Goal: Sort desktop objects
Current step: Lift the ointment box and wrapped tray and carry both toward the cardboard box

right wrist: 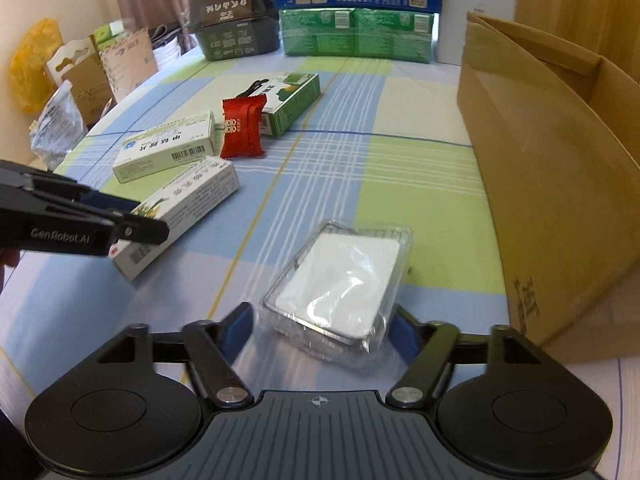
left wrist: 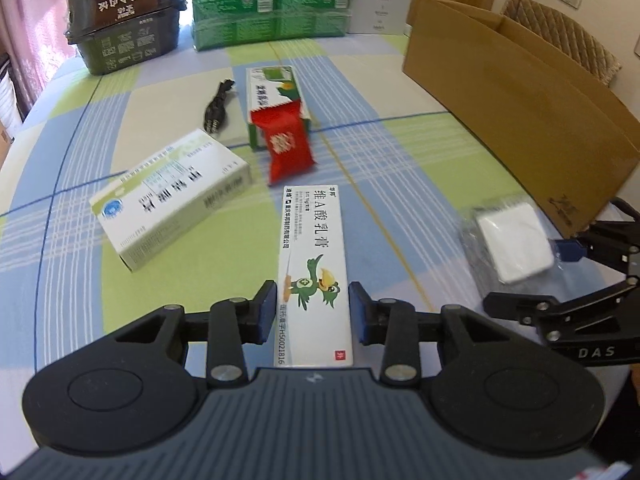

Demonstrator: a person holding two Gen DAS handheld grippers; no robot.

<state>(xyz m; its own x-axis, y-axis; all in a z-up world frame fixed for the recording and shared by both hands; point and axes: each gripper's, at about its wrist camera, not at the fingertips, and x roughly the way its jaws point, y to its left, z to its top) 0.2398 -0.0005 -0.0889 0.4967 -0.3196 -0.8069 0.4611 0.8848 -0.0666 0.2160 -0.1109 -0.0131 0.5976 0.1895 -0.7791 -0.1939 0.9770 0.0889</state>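
Observation:
My left gripper [left wrist: 313,312] is shut on a long white ointment box [left wrist: 314,268] with a green bird on it; its pads press both long sides. The same box shows in the right wrist view [right wrist: 188,208], with the left gripper [right wrist: 132,226] on it. My right gripper [right wrist: 322,330] has its blue pads on either side of a clear-wrapped white packet [right wrist: 340,280], which looks gripped. The packet also shows in the left wrist view [left wrist: 512,240]. A white-green medicine box [left wrist: 168,196], a red candy pack [left wrist: 290,140] and a green box [left wrist: 276,100] lie further out.
A large open cardboard box [right wrist: 552,184] stands on the right. A black cable [left wrist: 218,106] lies beside the green box. Stacked green and blue cartons [left wrist: 272,12] and a dark food container [left wrist: 124,20] stand at the table's far edge. Bags and paper boxes [right wrist: 80,72] sit left.

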